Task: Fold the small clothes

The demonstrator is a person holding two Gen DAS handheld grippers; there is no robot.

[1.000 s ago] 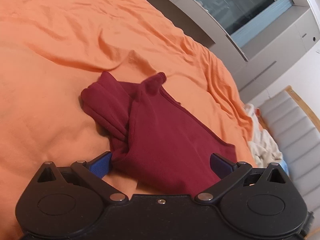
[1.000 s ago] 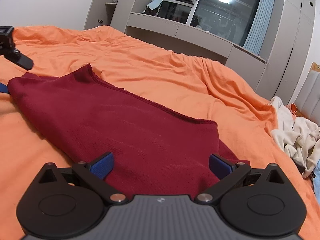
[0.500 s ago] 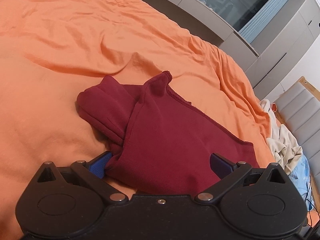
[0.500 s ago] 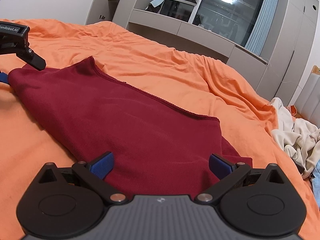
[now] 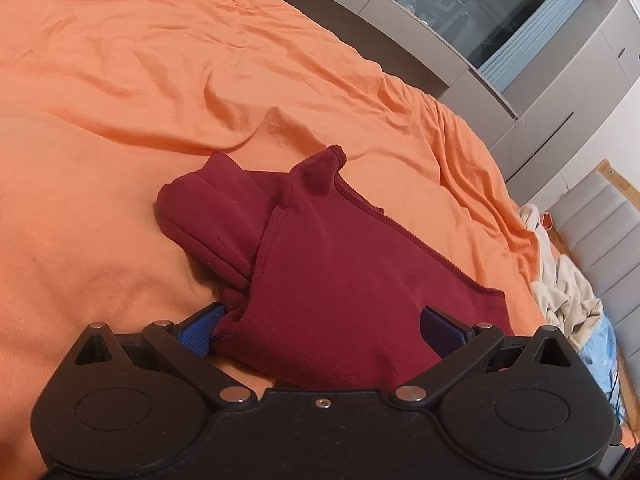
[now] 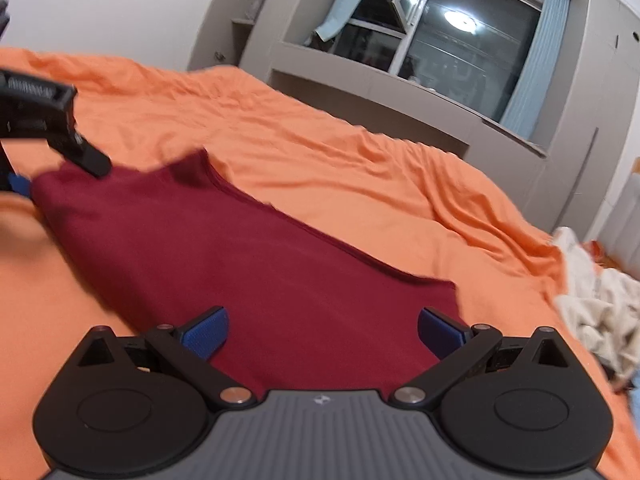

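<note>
our left gripper [image 5: 320,326] and right gripper [image 6: 322,330] both gape wide, released, the maroon garment [image 5: 340,280] lying slack between each pair of pads. it rests on the orange bedsheet [image 5: 120,100], a sleeve bunched at ten o'clock. since a second ago the right view has tilted up and blurred, probably lifting; the fold seems laid, and another garment pile [image 6: 592,308] waits at three o'clock.

L wrist: low and close over orange bed [image 5: 120,80], window toward 2 o'clock | R wrist: equally low, window at 1 o'clock | shared: maroon garment [image 5: 328,280] [image 6: 248,264], bed, window wall
</note>
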